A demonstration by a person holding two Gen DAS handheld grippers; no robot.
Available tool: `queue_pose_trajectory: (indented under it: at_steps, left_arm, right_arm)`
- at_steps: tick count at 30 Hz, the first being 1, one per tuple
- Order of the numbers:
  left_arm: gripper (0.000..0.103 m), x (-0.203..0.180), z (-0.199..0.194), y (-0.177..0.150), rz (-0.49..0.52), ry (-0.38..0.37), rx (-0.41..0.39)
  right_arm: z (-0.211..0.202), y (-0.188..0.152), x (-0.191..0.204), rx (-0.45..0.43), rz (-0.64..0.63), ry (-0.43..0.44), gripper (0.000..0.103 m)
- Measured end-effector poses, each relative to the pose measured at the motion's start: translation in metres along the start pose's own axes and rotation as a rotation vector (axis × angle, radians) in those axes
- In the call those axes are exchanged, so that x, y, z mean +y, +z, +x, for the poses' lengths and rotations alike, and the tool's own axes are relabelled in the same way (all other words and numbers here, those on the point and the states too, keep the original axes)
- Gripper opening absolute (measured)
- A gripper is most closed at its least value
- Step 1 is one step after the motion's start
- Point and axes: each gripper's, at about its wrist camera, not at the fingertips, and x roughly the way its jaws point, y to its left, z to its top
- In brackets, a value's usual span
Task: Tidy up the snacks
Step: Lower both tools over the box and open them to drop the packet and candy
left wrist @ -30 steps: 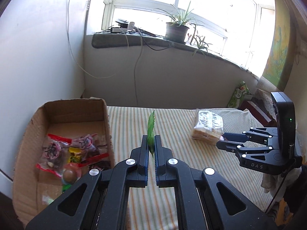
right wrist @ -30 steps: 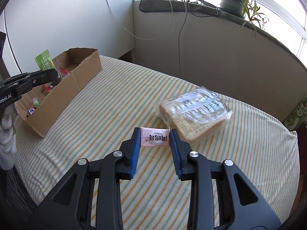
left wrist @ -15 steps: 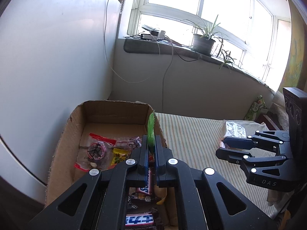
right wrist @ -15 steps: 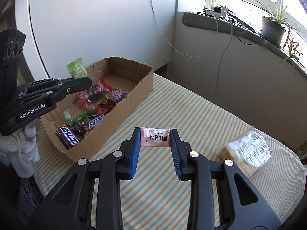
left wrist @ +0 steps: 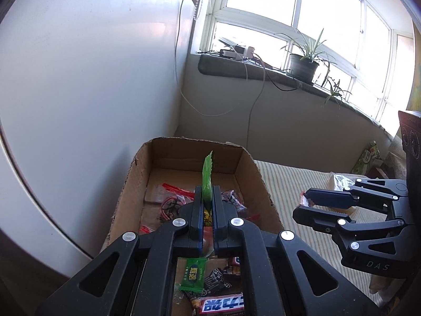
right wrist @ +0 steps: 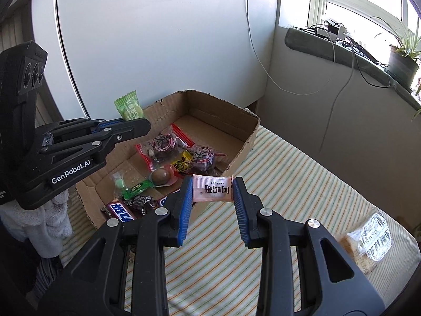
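Note:
My left gripper (left wrist: 207, 197) is shut on a thin green snack packet (left wrist: 207, 180), held upright over the open cardboard box (left wrist: 247, 163). In the right wrist view that green packet (right wrist: 129, 108) sticks up from the left gripper (right wrist: 142, 127) above the box (right wrist: 244, 147). My right gripper (right wrist: 212, 191) is shut on a small pink snack packet (right wrist: 212, 191) by its two ends, just outside the box's near right wall. The left wrist view has the right gripper (left wrist: 305, 206) level with that wall. Several wrapped snacks (right wrist: 168, 144) lie in the box.
The box stands at the left end of a striped tablecloth (right wrist: 289, 173). A clear bag of bread (right wrist: 368, 239) lies on the cloth to the right. A white curved panel (right wrist: 147, 39) rises behind the box. A potted plant (left wrist: 302, 68) and cables sit on the windowsill.
Both grippers swung left from the middle of the table toward the box, each keeping its packet. The left one now hangs over the box; the bread bag has slid to the right edge.

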Motion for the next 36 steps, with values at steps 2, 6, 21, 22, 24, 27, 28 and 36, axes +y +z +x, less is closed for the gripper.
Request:
queue_pose_trajectory:
  at_steps: [2, 6, 21, 22, 24, 27, 28, 36]
  left_arm:
    - [0.004, 0.002, 0.001, 0.000, -0.006, 0.004, 0.003]
    - [0.004, 0.001, 0.001, 0.001, -0.010, 0.013, 0.003]
    - [0.004, -0.001, 0.004, 0.001, 0.000, 0.036, 0.003]
    - [0.005, -0.002, 0.004, 0.001, 0.003, 0.036, 0.003]
    - [0.008, -0.003, 0.005, 0.002, 0.007, 0.039, 0.002]
    - [0.010, -0.004, 0.004, 0.002, 0.008, 0.042, -0.001]
    - [0.014, -0.004, 0.004, 0.002, 0.009, 0.044, -0.003]
    - [0.033, -0.004, 0.003, 0.003, 0.012, 0.054, -0.011]
  right_arm:
    - [0.003, 0.001, 0.005, 0.003, -0.006, 0.015, 0.032]
    - [0.007, 0.001, 0.015, 0.007, -0.017, 0.037, 0.032]
    - [0.015, -0.004, 0.030, 0.022, -0.024, 0.075, 0.033]
    - [0.015, -0.004, 0.030, 0.022, -0.024, 0.074, 0.034]
    - [0.016, -0.005, 0.032, 0.024, -0.029, 0.075, 0.037]
    - [0.016, -0.006, 0.034, 0.026, -0.037, 0.075, 0.042]
    - [0.017, -0.006, 0.034, 0.026, -0.038, 0.075, 0.045]
    - [0.014, -0.008, 0.036, 0.018, -0.066, 0.075, 0.067]
